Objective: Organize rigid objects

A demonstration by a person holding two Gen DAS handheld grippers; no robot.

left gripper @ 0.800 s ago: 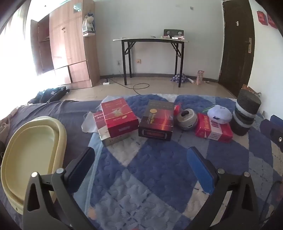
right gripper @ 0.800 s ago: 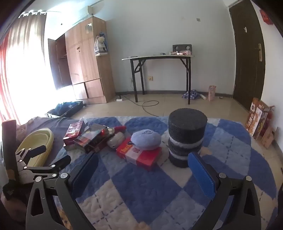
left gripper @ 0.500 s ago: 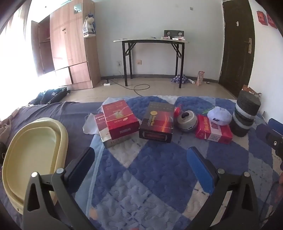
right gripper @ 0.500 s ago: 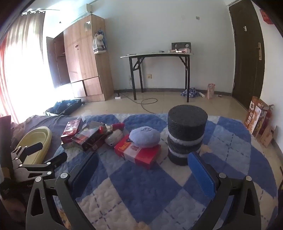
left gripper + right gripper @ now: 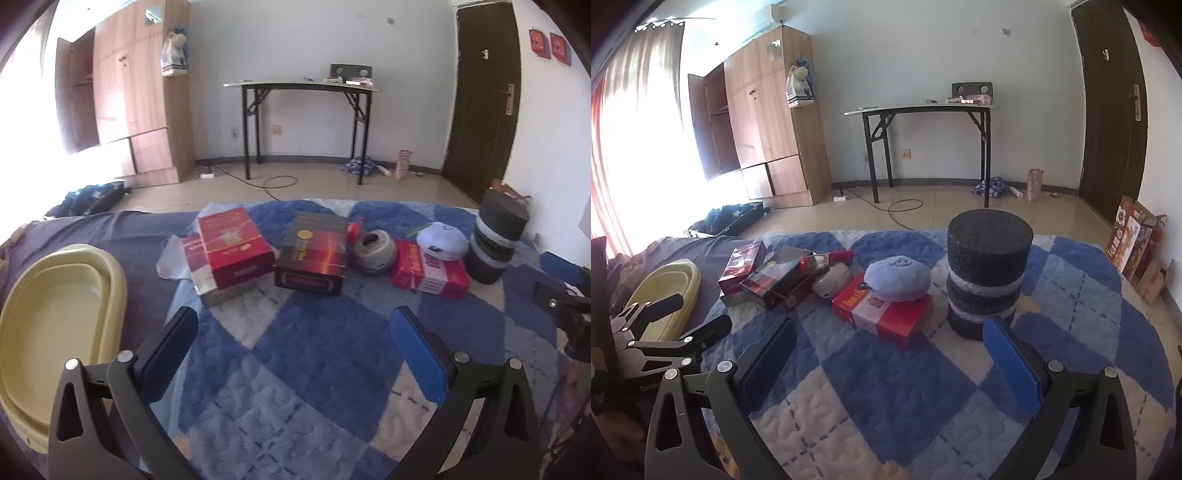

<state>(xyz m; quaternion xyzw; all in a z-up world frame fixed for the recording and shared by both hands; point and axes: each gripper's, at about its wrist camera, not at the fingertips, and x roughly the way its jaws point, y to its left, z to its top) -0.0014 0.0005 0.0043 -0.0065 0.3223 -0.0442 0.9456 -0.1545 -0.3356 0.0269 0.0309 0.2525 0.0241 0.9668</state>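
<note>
My left claw and right claw both hover spread over the blue checked rug, gripping nothing. Ahead lie 3 boxes in a row: red box, dark box, red-and-white box, long axes pointing roughly away from me. A yellow tub sits left

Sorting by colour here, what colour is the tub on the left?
Pale yellow; the tub shows best in the left wrist view.
</note>
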